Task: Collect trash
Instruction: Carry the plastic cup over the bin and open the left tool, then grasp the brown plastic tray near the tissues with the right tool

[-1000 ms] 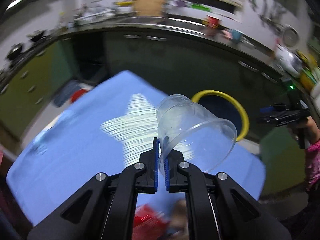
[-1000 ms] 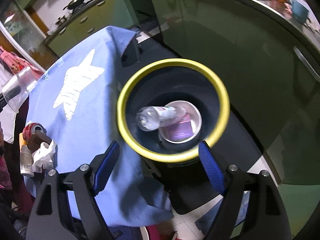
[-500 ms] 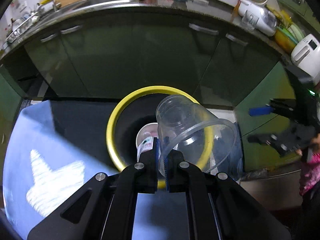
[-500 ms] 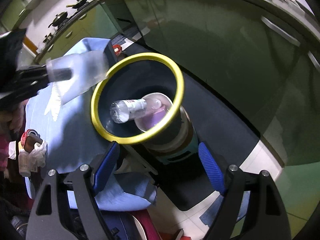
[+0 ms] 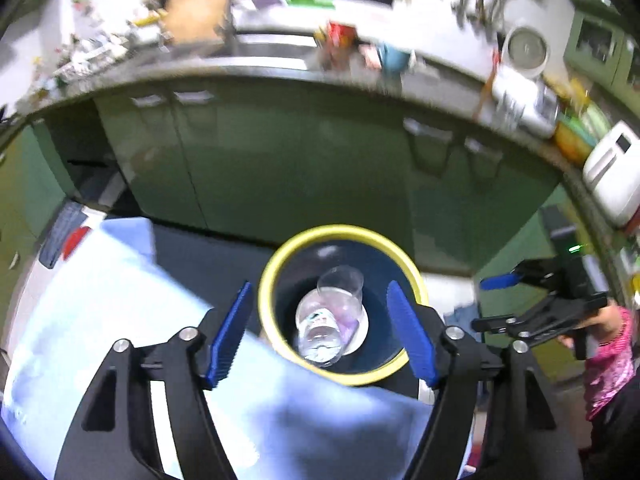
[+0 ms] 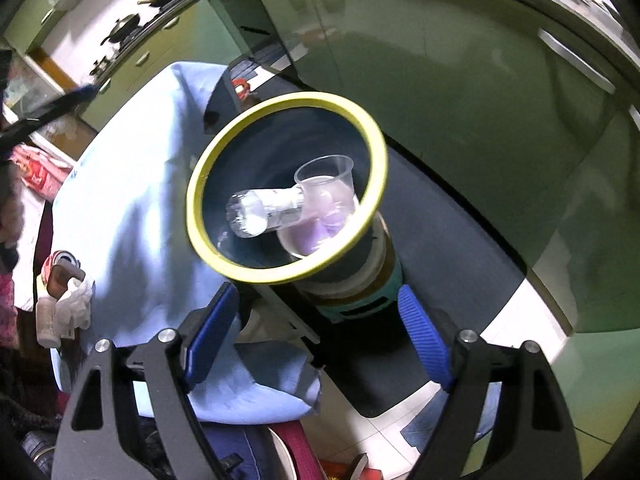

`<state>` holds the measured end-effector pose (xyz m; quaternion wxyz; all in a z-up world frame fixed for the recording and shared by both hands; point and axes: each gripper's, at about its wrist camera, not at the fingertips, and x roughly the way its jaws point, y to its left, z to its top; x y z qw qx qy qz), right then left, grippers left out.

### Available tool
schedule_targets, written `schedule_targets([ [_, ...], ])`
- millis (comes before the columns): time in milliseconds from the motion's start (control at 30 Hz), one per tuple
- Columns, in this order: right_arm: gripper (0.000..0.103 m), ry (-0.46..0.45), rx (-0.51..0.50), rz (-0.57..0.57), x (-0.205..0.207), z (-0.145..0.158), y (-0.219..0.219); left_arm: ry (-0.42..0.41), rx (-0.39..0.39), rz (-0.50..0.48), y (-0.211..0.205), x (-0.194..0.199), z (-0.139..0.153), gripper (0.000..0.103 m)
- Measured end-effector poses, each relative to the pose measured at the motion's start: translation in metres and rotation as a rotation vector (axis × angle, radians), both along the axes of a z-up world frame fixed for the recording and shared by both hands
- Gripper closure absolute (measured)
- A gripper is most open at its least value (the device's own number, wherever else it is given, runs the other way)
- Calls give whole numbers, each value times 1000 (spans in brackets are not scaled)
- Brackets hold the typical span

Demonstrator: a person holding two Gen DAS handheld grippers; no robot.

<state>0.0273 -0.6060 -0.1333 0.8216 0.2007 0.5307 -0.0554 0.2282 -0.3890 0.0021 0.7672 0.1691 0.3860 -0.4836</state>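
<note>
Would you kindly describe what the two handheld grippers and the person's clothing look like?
Both the left gripper and the right gripper have black angular frames with silver screws and ribbed blue pads. The person's sleeve is pink and patterned.

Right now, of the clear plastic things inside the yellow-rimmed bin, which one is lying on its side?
The clear bottle: it lies tipped across the bin, base toward the rim. The clear cup beside it stands roughly mouth up.
</note>
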Motion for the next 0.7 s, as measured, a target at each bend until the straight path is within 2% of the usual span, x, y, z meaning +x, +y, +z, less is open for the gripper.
schedule_targets([
  [33, 25, 2, -3, 10, 2, 1, 5, -14, -27, 26, 20, 0, 9, 24],
  [167, 25, 5, -20, 48, 12, 8, 25, -76, -124, 145, 101, -7, 36, 17],
  [267, 25, 4, -38, 89, 23, 17, 47, -133, -166, 304, 174, -10, 40, 12],
  [400, 25, 1, -58, 169, 44, 27, 83, -159, -193, 466, 256, -16, 28, 9],
  [533, 25, 7, -72, 273, 68, 34, 126, -136, -247, 624, 335, -14, 6, 5],
  [700, 25, 4, -74, 443, 99, 44, 195, -184, -266, 778, 397, -5, -24, 5],
])
